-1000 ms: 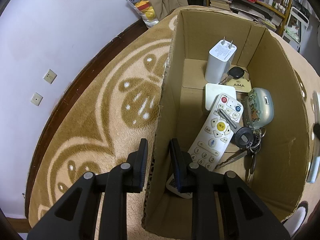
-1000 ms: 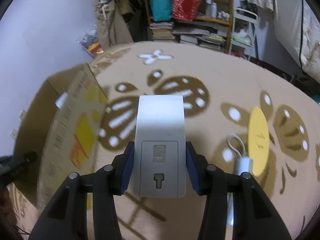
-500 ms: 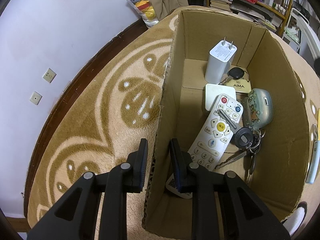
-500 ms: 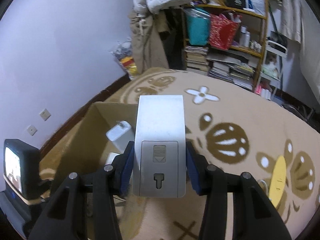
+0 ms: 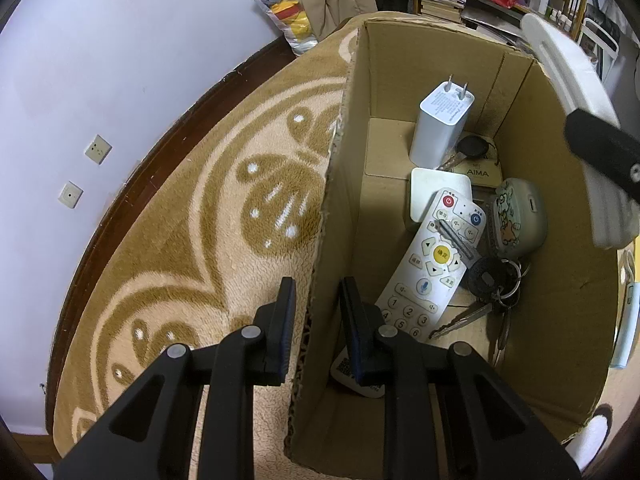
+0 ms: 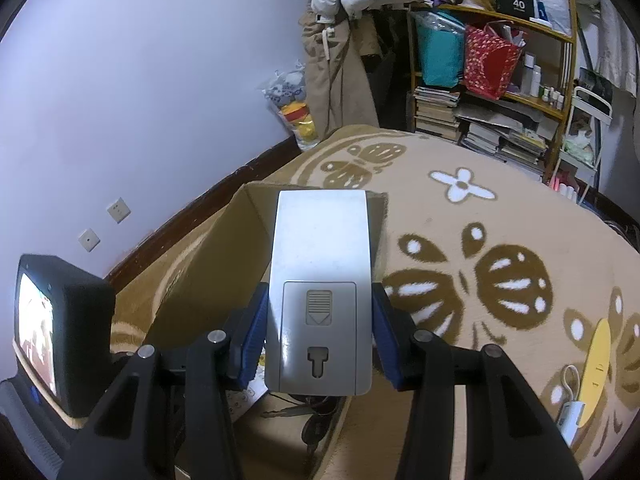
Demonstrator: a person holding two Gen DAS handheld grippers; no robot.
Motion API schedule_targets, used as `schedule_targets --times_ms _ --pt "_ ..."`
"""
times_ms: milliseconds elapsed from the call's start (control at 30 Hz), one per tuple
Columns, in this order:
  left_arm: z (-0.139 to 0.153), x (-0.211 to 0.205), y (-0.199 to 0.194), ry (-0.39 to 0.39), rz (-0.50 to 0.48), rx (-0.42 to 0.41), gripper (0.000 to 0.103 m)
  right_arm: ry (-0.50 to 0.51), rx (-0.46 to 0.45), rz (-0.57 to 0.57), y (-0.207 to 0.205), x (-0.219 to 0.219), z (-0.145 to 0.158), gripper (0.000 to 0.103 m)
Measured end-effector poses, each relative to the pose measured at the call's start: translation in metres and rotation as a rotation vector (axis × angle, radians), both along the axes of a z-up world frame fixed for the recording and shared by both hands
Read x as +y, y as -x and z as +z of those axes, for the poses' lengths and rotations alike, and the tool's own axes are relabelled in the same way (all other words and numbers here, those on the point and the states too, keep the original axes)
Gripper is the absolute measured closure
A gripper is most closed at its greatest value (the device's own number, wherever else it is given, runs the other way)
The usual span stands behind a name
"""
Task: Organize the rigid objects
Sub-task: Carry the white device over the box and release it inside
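My left gripper [image 5: 316, 312] is shut on the left wall of the cardboard box [image 5: 336, 184], one finger outside, one inside. In the box lie a white TV remote [image 5: 432, 264], a white charger [image 5: 440, 124], a bunch of keys [image 5: 488, 284], a cartoon case [image 5: 518, 216] and a white square puck [image 5: 436, 184]. My right gripper [image 6: 320, 340] is shut on a grey-white remote [image 6: 320, 280], back side up, held above the box [image 6: 224, 264]. It also shows in the left wrist view [image 5: 576, 120] over the box's right rim.
The box stands on a tan patterned carpet [image 5: 224, 216] by a lilac wall with sockets [image 5: 98, 149]. A yellow disc [image 6: 596, 356] and a white cable adapter [image 6: 570, 416] lie on the carpet to the right. Cluttered shelves [image 6: 492, 80] stand at the back.
My right gripper has carried the grey-white remote left and over the box; it now appears at the right edge of the left wrist view. My left gripper has held still.
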State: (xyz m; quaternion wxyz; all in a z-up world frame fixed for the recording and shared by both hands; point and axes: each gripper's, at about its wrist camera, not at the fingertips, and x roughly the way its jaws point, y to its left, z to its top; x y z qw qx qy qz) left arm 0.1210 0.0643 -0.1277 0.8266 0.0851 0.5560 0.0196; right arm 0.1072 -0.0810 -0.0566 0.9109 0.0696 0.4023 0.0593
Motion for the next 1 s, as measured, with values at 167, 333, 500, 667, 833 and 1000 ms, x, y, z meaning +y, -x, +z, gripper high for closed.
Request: schedule_targets --times_ms 167,333,500,667,833,1000 --pt "0.0 0.0 0.0 0.0 0.0 -0.001 0.081 0.015 -0.002 0.007 0.0 0.003 -0.005 0.052" --pt "0.0 0.0 0.0 0.001 0.0 0.0 0.081 0.015 0.003 0.019 0.001 0.006 -0.006 0.052" --pt "0.0 0.0 0.0 0.002 0.0 -0.001 0.081 0.016 -0.007 0.032 0.005 0.008 -0.005 0.052" --pt "-0.001 0.0 0.0 0.012 0.007 0.001 0.081 -0.008 -0.025 0.024 0.007 0.004 0.003 0.048" --pt "0.0 -0.001 0.0 0.006 0.006 -0.001 0.081 0.013 -0.041 0.009 0.012 -0.006 0.011 0.034" --pt "-0.001 -0.001 -0.001 0.004 0.004 0.0 0.081 0.048 -0.031 -0.025 0.016 -0.024 0.011 0.027"
